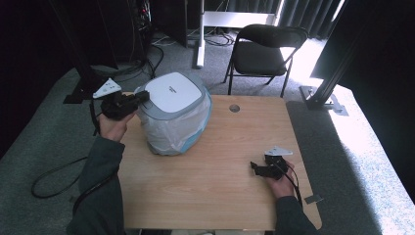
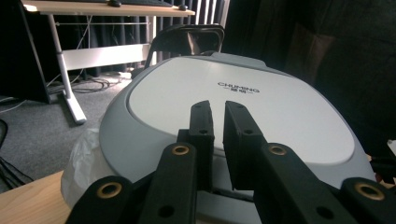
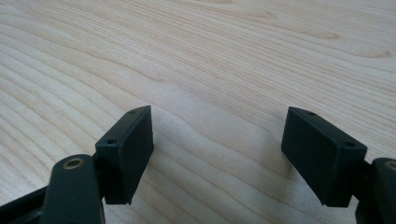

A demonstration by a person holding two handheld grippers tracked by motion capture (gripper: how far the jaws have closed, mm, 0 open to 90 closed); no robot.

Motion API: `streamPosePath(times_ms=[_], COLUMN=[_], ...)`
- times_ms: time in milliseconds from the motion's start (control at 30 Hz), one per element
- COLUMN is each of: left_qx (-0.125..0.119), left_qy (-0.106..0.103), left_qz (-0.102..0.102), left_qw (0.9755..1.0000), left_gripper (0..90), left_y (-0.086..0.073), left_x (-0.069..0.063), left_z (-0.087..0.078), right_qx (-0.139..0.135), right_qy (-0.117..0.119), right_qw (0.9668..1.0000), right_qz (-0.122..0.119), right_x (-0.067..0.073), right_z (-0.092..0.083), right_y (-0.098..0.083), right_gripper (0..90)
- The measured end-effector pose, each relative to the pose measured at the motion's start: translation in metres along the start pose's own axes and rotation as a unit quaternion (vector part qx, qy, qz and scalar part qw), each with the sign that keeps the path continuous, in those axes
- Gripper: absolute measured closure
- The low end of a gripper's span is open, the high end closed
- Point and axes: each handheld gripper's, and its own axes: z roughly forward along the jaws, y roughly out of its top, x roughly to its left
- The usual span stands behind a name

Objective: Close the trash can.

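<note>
Risk: my left gripper, jaws barely parted and holding nothing, could slip off the bin lid; right gripper rests wide apart.

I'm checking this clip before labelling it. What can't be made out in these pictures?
- Inside of the grey-and-white lidded bin: the shut white lid hides it in the high view and the left gripper view.
- Small print under the lid's logo: too small, left gripper view.
- Whether the left gripper touches the lid: its narrow-gapped jaws cover the spot.
- Right gripper: open over the light wooden table; frame edge cuts its body.
</note>
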Motion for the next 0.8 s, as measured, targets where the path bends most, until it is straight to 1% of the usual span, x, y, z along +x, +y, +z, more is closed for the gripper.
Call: streamPosePath(times_ms=[67, 133, 167, 233, 367, 433, 500, 533, 567, 633, 667, 733, 767, 800], left_qx=[0.001, -0.002, -0.005, -0.006, -0.019, -0.027, -0.038, -0.038, -0.039, -0.037, -0.038, -0.035, -0.035, -0.030], left_qy=[-0.001, -0.002, -0.002, -0.003, -0.010, -0.011, -0.019, -0.019, -0.022, -0.020, -0.024, -0.025, -0.025, -0.025], left_qz=[0.002, 0.008, 0.008, 0.015, 0.023, 0.022, 0.026, 0.026, 0.031, 0.039, 0.040, 0.047, 0.047, 0.051], left_qw=[1.0000, 1.0000, 1.0000, 0.9999, 0.9995, 0.9993, 0.9988, 0.9988, 0.9985, 0.9983, 0.9982, 0.9980, 0.9980, 0.9979], left_gripper=[79.1, 77.5, 76.6, 75.8, 74.5, 74.5, 74.5, 74.6, 74.6, 74.5, 74.1, 72.5, 70.7, 70.7], left_y=[-0.001, -0.002, -0.002, -0.004, -0.009, -0.013, -0.017, -0.017, -0.021, -0.024, -0.028, -0.034, -0.034, -0.040], left_x=[-0.002, -0.006, -0.009, -0.014, -0.026, -0.032, -0.039, -0.039, -0.045, -0.051, -0.054, -0.059, -0.059, -0.063], left_z=[-0.003, -0.008, -0.010, -0.014, -0.023, -0.028, -0.034, -0.034, -0.038, -0.041, -0.043, -0.045, -0.045, -0.046], right_qx=[0.000, 0.000, 0.000, 0.000, 0.000, 0.000, 0.000, 0.000, 0.000, 0.000, 0.000, 0.000, 0.000, 0.000], right_qy=[0.000, 0.000, 0.000, 0.000, 0.000, 0.000, 0.000, 0.000, 0.000, 0.000, -0.001, -0.001, -0.001, -0.001], right_qw=[1.0000, 1.0000, 1.0000, 1.0000, 1.0000, 1.0000, 1.0000, 1.0000, 1.0000, 1.0000, 1.0000, 1.0000, 1.0000, 1.0000], right_qz=[0.001, 0.001, 0.001, 0.002, 0.002, 0.002, 0.002, 0.002, 0.002, 0.002, 0.002, 0.002, 0.002, 0.001], right_x=[0.000, 0.000, 0.000, 0.000, 0.000, 0.000, 0.000, 0.000, 0.000, 0.000, 0.000, 0.000, 0.000, 0.000], right_z=[0.000, 0.000, 0.000, 0.000, 0.000, 0.000, 0.000, 0.000, 0.000, 0.000, 0.000, 0.000, 0.000, 0.000], right_y=[0.000, 0.000, 0.000, 0.000, 0.000, 0.000, 0.000, 0.000, 0.000, 0.000, 0.000, 0.000, 0.000, 0.000], right_gripper=[24.2, 24.2, 24.2, 24.3, 24.2, 24.2, 24.3, 24.3, 24.2, 24.2, 24.2, 24.2, 24.2, 24.2])
